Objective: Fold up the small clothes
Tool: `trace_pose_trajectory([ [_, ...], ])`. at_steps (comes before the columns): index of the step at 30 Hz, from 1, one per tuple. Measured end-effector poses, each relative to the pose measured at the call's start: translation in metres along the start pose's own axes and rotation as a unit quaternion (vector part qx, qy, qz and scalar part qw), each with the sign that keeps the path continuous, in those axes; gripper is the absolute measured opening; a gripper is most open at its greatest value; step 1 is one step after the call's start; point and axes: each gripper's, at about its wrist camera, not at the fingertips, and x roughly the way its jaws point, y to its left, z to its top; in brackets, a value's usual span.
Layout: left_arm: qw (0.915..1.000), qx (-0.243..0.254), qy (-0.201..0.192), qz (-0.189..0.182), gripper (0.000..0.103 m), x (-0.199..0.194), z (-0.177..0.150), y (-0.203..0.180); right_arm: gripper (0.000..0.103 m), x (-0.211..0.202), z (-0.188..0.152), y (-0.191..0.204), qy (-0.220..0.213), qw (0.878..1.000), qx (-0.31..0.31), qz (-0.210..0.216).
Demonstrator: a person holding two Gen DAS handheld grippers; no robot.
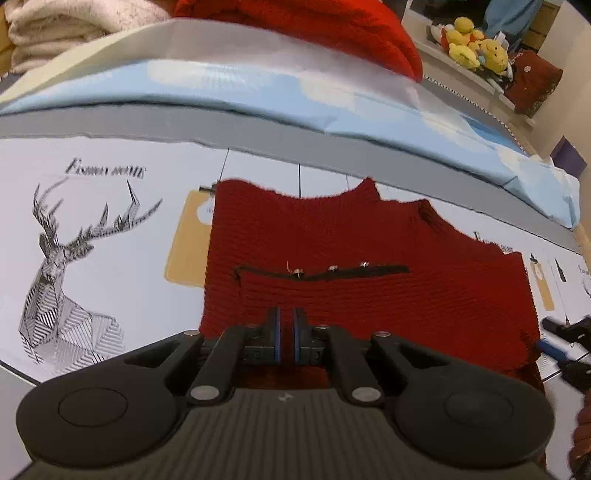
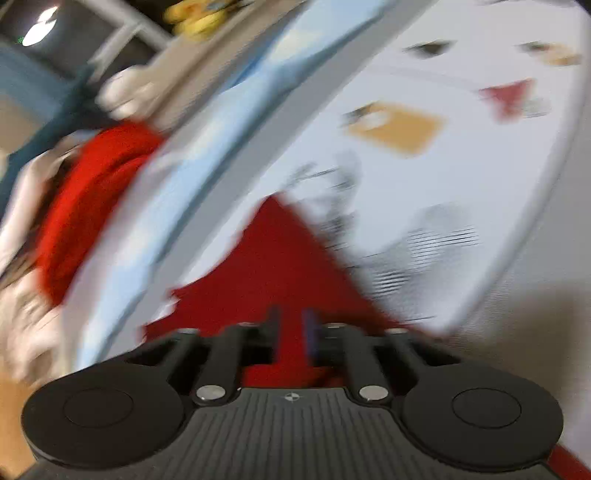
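A small dark red knitted garment lies flat on a white printed table cover, with a black strip and small metal snaps across its middle. My left gripper hovers over its near edge, jaws almost closed with a narrow gap, nothing seen between them. My right gripper shows at the garment's right edge. In the blurred right wrist view the right gripper is over the red garment, jaws slightly apart; whether cloth is pinched I cannot tell.
A bright red knit item and cream towels are piled behind a light blue sheet. Yellow plush toys sit on a shelf at the back right. A deer print marks the cover's left.
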Motion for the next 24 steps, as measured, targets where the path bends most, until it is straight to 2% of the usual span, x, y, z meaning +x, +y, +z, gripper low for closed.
trace_pose_trajectory([
  [1, 0.9999, -0.001, 0.010, 0.007, 0.011, 0.005, -0.002, 0.001, 0.039, 0.009, -0.001, -0.001, 0.012, 1.000, -0.002, 0.000],
  [2, 0.9995, -0.003, 0.025, 0.020, 0.014, 0.011, -0.004, 0.003, 0.031, 0.018, -0.003, -0.007, 0.023, 1.000, 0.001, -0.016],
  [3, 0.9990, -0.008, 0.033, 0.028, 0.014, 0.013, -0.005, 0.004, 0.009, 0.026, -0.003, -0.015, 0.037, 0.999, 0.015, -0.033],
  [4, 0.9992, -0.012, 0.031, 0.025, 0.014, 0.011, -0.004, 0.006, 0.002, 0.030, -0.003, -0.024, 0.047, 0.997, 0.039, -0.045],
  [5, 0.9995, -0.013, 0.025, 0.016, 0.015, 0.007, -0.002, 0.006, 0.001, 0.029, -0.002, -0.024, 0.045, 0.996, 0.052, -0.052],
  [7, 0.9999, -0.012, 0.002, -0.001, 0.019, -0.001, 0.002, 0.005, 0.009, 0.021, 0.002, -0.015, 0.034, 0.998, 0.038, -0.046],
  [8, 1.0000, -0.008, -0.004, -0.003, 0.024, -0.001, 0.001, 0.005, 0.021, 0.017, 0.003, -0.008, 0.018, 0.999, 0.017, -0.045],
  [9, 0.9999, -0.006, 0.008, 0.011, 0.030, 0.005, -0.001, 0.006, 0.027, 0.017, 0.004, -0.003, 0.008, 0.999, -0.002, -0.047],
  [11, 0.9974, -0.007, 0.050, 0.051, 0.032, 0.018, -0.007, 0.010, 0.026, 0.025, 0.002, -0.006, 0.024, 0.998, -0.009, -0.052],
  [12, 0.9973, -0.011, 0.050, 0.051, 0.032, 0.015, -0.008, 0.011, 0.024, 0.027, 0.000, -0.011, 0.040, 0.998, 0.005, -0.055],
  [14, 0.9991, -0.008, 0.019, 0.037, 0.032, -0.006, -0.002, 0.006, 0.024, 0.022, 0.001, -0.010, 0.045, 0.997, 0.017, -0.059],
  [15, 0.9996, 0.003, -0.008, 0.027, 0.033, -0.022, 0.001, 0.002, 0.028, 0.016, 0.002, -0.003, 0.040, 0.997, 0.005, -0.063],
  [17, 0.9975, 0.022, -0.064, 0.021, 0.033, -0.052, 0.004, -0.005, 0.032, -0.003, 0.004, 0.016, 0.017, 0.997, -0.038, -0.067],
  [19, 0.9941, 0.035, -0.101, 0.019, 0.033, -0.078, 0.002, -0.010, 0.032, -0.027, 0.009, 0.032, -0.015, 0.995, -0.072, -0.061],
  [23, 0.9888, 0.057, -0.138, 0.008, 0.033, -0.139, -0.011, -0.011, 0.033, -0.098, 0.021, 0.061, -0.083, 0.988, -0.122, -0.036],
  [24, 0.9880, 0.062, -0.141, 0.010, 0.033, -0.156, -0.016, -0.012, 0.036, -0.121, 0.023, 0.067, -0.102, 0.986, -0.133, -0.024],
])
